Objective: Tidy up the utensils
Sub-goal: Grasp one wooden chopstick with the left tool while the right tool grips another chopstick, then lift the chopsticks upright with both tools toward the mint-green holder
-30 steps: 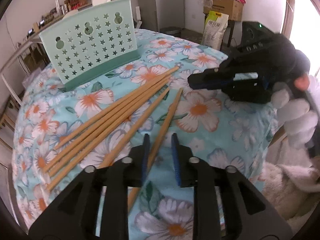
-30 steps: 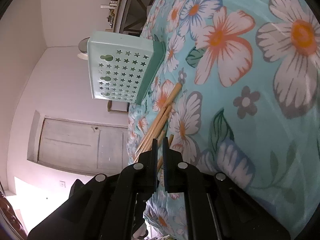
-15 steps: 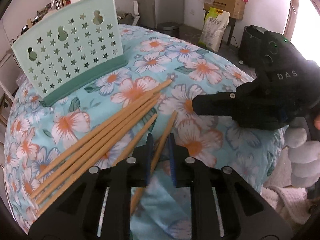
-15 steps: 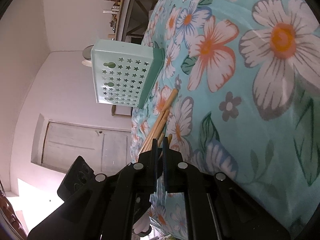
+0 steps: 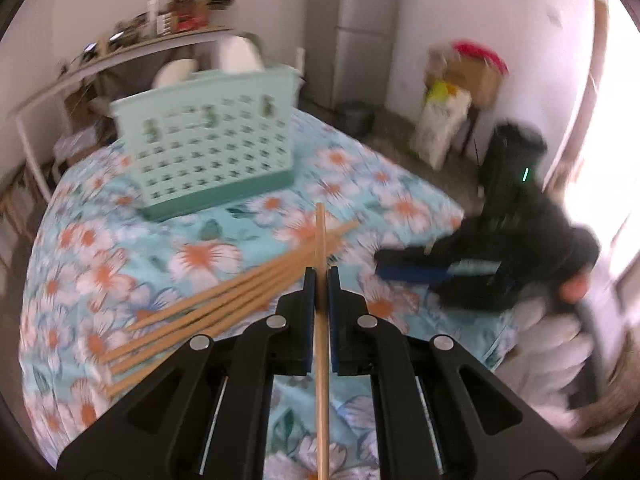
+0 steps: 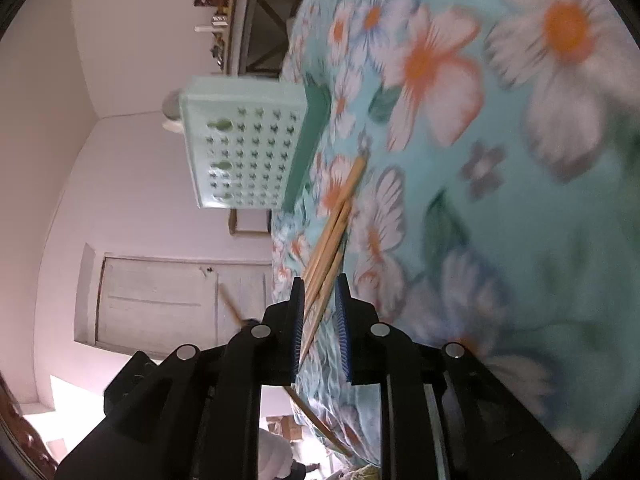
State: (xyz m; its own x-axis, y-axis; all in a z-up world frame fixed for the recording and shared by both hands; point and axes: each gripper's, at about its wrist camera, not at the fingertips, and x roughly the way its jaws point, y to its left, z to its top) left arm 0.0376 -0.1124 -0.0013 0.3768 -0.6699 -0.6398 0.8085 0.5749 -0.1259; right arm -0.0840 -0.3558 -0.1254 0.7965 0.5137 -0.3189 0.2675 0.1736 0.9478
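The left gripper (image 5: 319, 276) is clenched on one wooden chopstick (image 5: 321, 320), lifted off the floral tablecloth (image 5: 224, 256). The right gripper (image 6: 319, 300), jaws just opening, holds nothing; the other chopsticks (image 5: 224, 304) lie near the mint basket (image 5: 208, 148).

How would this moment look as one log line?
left gripper: shut on chopstick | right gripper: open | basket: upright

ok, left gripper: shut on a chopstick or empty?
Shut on a chopstick. The left gripper has just closed, and its blue pads pinch the single chopstick, which runs between them and sticks out past the fingertips.
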